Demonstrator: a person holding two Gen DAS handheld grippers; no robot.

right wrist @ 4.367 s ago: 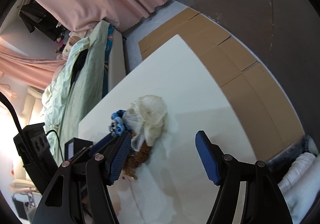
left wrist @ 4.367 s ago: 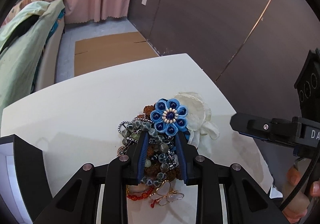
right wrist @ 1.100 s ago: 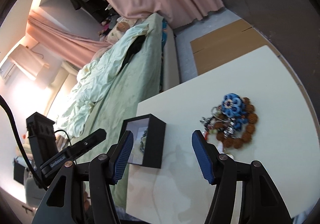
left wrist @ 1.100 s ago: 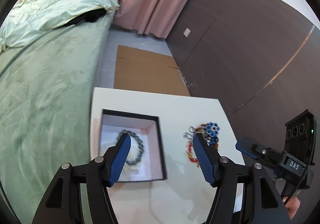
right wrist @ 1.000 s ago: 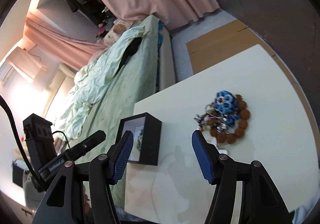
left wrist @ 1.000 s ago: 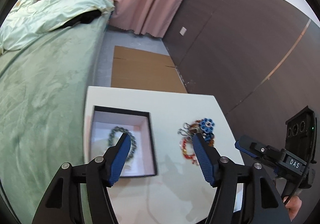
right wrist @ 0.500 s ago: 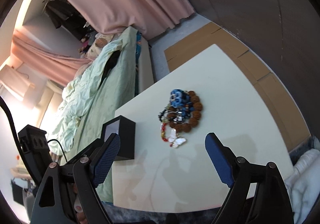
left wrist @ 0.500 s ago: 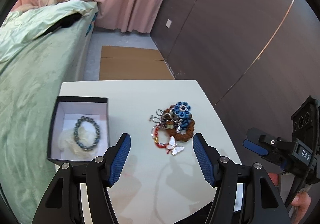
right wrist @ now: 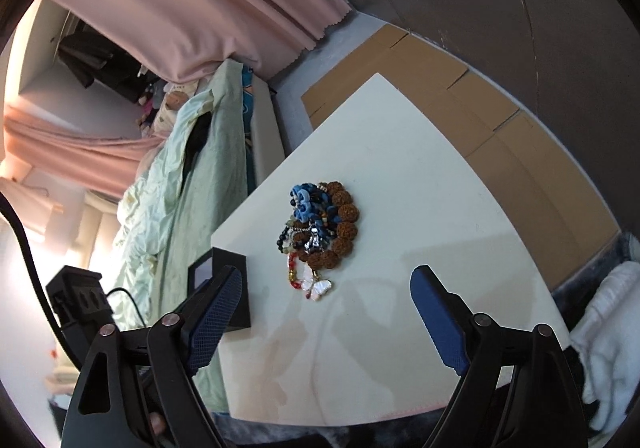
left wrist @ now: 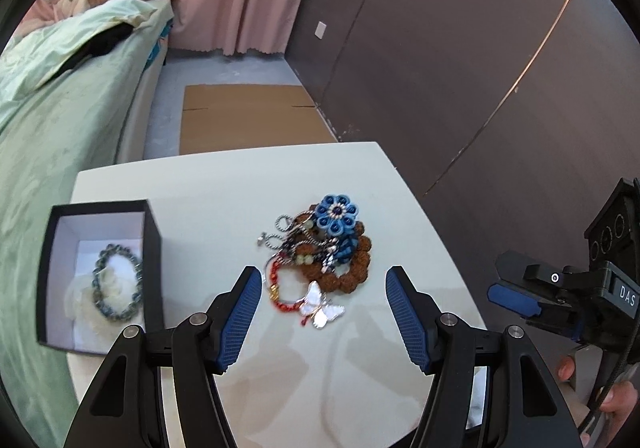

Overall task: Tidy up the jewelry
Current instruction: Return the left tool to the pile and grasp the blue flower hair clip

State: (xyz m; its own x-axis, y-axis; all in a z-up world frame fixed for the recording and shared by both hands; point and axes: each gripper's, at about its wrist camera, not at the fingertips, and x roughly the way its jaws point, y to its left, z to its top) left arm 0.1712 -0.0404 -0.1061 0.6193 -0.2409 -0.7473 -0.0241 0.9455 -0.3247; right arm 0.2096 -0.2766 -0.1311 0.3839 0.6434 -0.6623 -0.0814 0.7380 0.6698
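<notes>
A jewelry pile (left wrist: 322, 248) lies mid-table: a blue flower piece (left wrist: 336, 213), a brown bead bracelet (left wrist: 352, 268), chains, a red bead bracelet (left wrist: 280, 288) and a white butterfly pendant (left wrist: 320, 308). A black box (left wrist: 100, 276) with a white lining stands at the table's left and holds a grey bead bracelet (left wrist: 118, 280) on a white pouch. My left gripper (left wrist: 322, 312) is open and empty, above the table just in front of the pile. My right gripper (right wrist: 324, 312) is open and empty, raised; the pile (right wrist: 320, 228) and box (right wrist: 224, 280) show below it.
The white table (left wrist: 224, 208) has a bed with green bedding (left wrist: 48, 128) along its left edge. Cardboard (left wrist: 248, 116) lies on the floor beyond it, by a dark wall and pink curtain. The right gripper's body (left wrist: 560, 296) hangs off the table's right edge.
The grey bracelet and the white pouch went from the pile into the box. Both grippers opened and pulled back and up; the left view has swung from the box toward the pile.
</notes>
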